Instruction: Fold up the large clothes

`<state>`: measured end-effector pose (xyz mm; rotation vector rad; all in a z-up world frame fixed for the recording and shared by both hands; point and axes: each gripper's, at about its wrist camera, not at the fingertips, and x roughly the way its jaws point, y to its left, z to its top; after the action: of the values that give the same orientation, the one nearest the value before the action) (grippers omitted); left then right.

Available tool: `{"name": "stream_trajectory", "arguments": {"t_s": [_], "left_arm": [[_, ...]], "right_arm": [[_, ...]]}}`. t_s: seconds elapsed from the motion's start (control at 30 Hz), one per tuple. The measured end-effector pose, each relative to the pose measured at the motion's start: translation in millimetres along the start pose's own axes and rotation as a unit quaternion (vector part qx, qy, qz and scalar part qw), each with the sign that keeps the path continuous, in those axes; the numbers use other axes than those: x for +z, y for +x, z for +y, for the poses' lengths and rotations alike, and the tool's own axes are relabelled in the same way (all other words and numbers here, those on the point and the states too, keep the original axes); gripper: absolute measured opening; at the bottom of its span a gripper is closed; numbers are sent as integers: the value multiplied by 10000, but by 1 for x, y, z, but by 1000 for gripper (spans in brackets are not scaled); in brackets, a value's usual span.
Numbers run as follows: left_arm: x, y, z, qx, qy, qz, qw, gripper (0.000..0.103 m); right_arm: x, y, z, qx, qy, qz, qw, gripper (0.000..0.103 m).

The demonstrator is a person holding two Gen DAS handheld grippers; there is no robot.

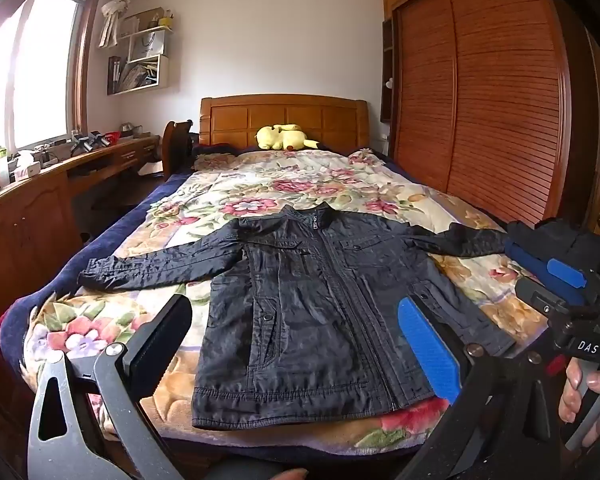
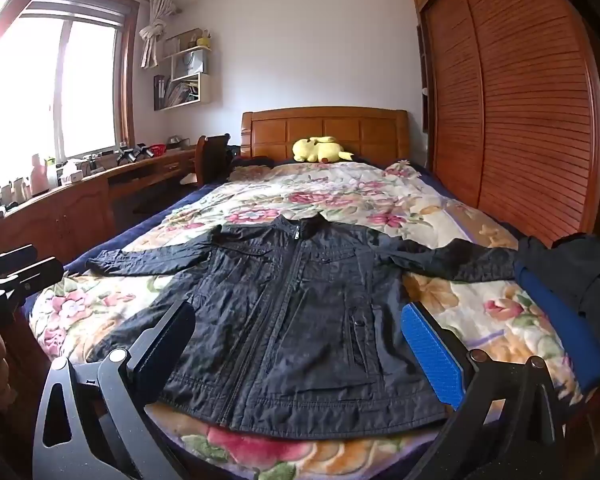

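A dark navy zip jacket (image 1: 312, 312) lies flat, front up, on the floral bedspread (image 1: 100, 328), collar toward the headboard, both sleeves spread sideways. It also shows in the right wrist view (image 2: 300, 320). My left gripper (image 1: 296, 344) is open and empty, held above the jacket's hem near the foot of the bed. My right gripper (image 2: 300, 348) is open and empty, also above the hem; it shows at the right edge of the left wrist view (image 1: 556, 280). The right sleeve's cuff is hidden behind dark clothing (image 2: 572, 264).
A yellow plush toy (image 1: 284, 137) lies by the wooden headboard (image 1: 284, 114). A wooden desk (image 1: 60, 176) with clutter runs along the left under the window. A slatted wardrobe (image 1: 480, 100) stands close on the right. A chair (image 1: 176, 148) stands beside the bed.
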<state>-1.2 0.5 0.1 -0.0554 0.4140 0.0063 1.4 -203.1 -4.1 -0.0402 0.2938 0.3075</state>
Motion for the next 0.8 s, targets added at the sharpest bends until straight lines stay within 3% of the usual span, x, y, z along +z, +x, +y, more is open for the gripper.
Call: {"name": "stream_trajectory", "arguments": {"t_s": [0.8], "left_arm": [[-2, 0, 2, 60, 66, 105, 9999, 103]], "right_arm": [[0, -1, 0, 15, 56, -22, 10000, 102]]}}
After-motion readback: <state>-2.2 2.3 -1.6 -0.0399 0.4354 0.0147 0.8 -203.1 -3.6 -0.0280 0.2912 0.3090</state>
